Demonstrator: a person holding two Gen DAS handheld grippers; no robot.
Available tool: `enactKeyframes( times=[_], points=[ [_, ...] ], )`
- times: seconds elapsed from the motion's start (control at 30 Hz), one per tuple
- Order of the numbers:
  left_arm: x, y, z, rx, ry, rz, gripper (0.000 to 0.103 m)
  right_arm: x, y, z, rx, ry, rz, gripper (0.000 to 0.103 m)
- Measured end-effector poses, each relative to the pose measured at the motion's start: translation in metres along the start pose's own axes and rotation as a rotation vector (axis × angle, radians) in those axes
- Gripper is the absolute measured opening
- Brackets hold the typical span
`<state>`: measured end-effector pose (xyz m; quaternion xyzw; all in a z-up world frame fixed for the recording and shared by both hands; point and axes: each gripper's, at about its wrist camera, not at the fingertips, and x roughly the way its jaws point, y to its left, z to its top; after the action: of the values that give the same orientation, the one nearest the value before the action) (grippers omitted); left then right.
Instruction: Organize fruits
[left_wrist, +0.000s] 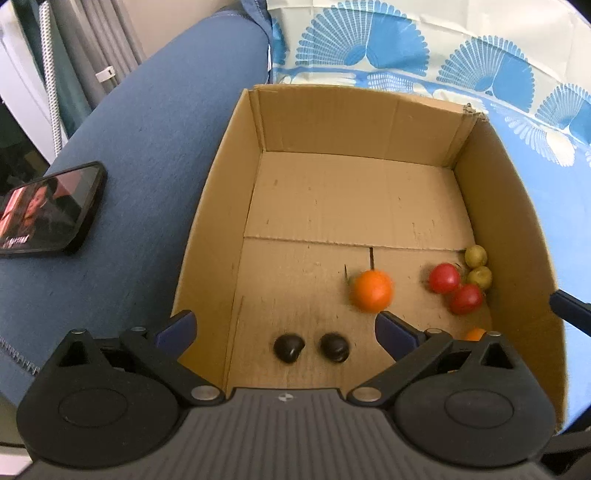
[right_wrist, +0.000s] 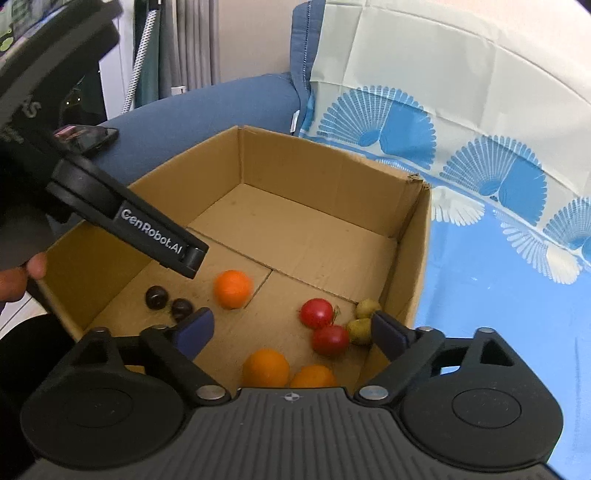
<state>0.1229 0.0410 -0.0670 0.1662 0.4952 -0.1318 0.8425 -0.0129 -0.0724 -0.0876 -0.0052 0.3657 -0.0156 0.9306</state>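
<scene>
Both the left gripper (left_wrist: 286, 334) and the right gripper (right_wrist: 291, 328) hang over the box (left_wrist: 207, 236) with jaws spread wide, holding nothing. The blurry orange (left_wrist: 372, 290) mid-frame was probably just dropped, so fruit collects by kind at the box's lower end.

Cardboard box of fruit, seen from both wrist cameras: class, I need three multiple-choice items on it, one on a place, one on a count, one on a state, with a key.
1. Where does the phone lie?
A. inside the box
B. on the blue cushion left of the box
C. on the patterned cloth

2. How many orange fruits does the right wrist view show in the cardboard box?
A. one
B. two
C. three

3. How is the right gripper?
A. open, holding nothing
B. shut on a red fruit
C. shut on an orange

Key: 1 B, it rests on blue fabric beside the box wall. 2 C, one orange fruit mid-floor and two at the near edge. 3 A, its fingers stand wide apart, clear of the fruit.
</scene>
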Motion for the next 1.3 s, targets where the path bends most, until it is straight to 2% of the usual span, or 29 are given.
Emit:
enactKeyframes(
  times=[0.2,0.43,0.57,0.93,1.3],
  points=[
    [-0.040,0.004,-0.021,-0.016,-0.036,-0.019,0.103,-0.043,0.005,-0.007,0.037,-0.012,-0.022,0.101],
    [-0.086,0.004,-0.065,-0.022,-0.074,-0.009,0.103,-0.098,0.007,-0.027,0.141,-0.028,-0.058,0.102],
    [-0.103,0.004,-0.083,-0.022,-0.095,0.004,0.103,-0.121,0.012,-0.036,0.129,-0.050,-0.077,0.102],
    [-0.135,0.003,-0.110,-0.025,-0.147,-0.005,0.103,-0.156,0.024,-0.050,0.103,-0.110,-0.081,0.102],
    [-0.142,-0.001,-0.115,-0.015,-0.174,-0.011,0.103,-0.164,0.028,-0.052,0.109,-0.137,-0.098,0.102]
  ],
)
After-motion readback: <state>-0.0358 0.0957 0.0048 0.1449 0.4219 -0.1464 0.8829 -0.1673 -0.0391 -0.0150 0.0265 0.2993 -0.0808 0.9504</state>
